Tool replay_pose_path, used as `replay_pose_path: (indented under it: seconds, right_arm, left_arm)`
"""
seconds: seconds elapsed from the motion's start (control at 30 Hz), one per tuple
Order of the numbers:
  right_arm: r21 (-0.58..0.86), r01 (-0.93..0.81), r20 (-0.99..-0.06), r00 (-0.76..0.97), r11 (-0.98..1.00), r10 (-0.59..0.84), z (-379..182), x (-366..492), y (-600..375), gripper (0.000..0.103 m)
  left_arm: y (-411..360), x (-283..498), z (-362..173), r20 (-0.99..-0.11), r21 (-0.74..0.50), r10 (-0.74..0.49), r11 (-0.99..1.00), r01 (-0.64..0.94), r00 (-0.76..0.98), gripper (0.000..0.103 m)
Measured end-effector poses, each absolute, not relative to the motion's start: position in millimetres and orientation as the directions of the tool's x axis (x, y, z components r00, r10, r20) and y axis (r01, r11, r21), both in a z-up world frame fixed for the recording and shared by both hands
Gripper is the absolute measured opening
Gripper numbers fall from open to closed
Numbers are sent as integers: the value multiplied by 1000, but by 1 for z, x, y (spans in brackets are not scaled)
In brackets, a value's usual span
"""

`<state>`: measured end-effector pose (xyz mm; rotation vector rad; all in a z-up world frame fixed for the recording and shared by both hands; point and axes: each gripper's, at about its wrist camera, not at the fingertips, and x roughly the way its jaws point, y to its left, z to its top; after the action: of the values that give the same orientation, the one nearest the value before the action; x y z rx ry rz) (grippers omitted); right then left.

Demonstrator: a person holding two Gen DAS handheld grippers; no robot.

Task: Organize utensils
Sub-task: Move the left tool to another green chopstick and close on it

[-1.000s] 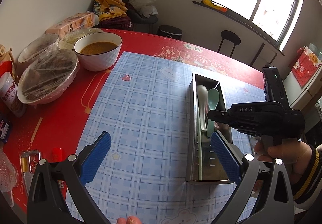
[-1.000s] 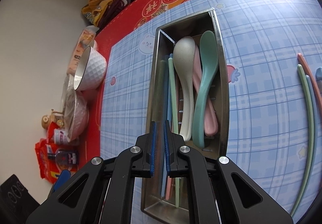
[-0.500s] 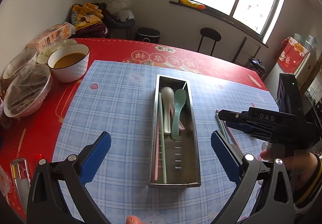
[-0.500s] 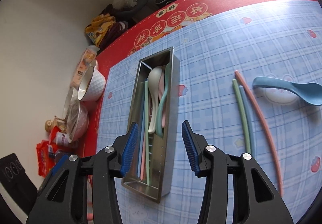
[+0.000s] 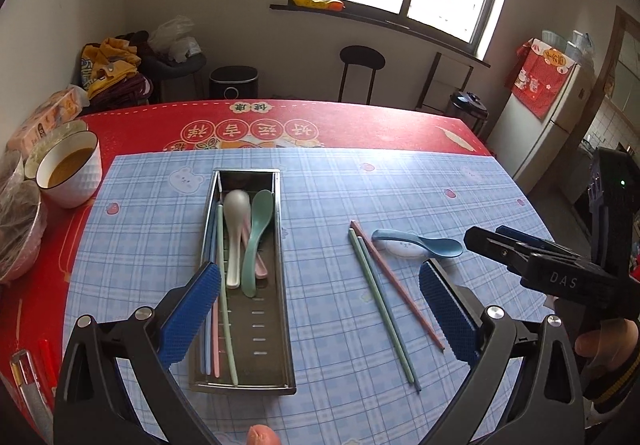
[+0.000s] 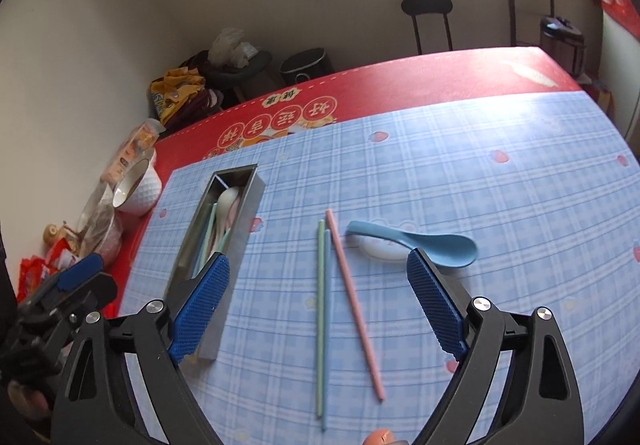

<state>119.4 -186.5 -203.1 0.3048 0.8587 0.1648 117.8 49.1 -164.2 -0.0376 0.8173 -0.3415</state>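
Left wrist view: the left gripper (image 5: 320,319) hangs above the near edge of the table with its jaws wide, holding nothing. Below it, on the blue checked mat (image 5: 328,201), a steel utensil tray (image 5: 282,277) lies lengthwise toward the far edge. Inside are a white spoon (image 5: 235,229), a green spoon (image 5: 256,237) and, along its left wall, several chopsticks (image 5: 222,297). To the right of the tray, apart from it, lie a green chopstick (image 5: 380,309), a pink chopstick (image 5: 396,285) and a blue spoon (image 5: 418,243). A bowl of soup (image 5: 70,171) stands near the table's left edge.

Right wrist view: the right gripper (image 6: 318,303) hangs with jaws wide and empty above the loose chopsticks; a blue chopstick (image 6: 326,325) lies against the green one. The blue spoon lies just beyond its right finger (image 6: 434,301). The tray is at the left.
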Motion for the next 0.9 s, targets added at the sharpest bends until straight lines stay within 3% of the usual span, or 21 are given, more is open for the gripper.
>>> replay_pose_path:
  seconds: [0.63, 0.9]
  right_arm:
    - [266, 46, -751, 636, 963, 177, -216, 92, -242, 87]
    - [253, 77, -769, 621, 964, 152, -229, 99, -251, 87]
  left_arm:
    - [-8, 129, -203, -765, -170, -302, 947, 274, 569, 96]
    - [-9, 139, -231, -815, -200, -298, 949, 242, 497, 67]
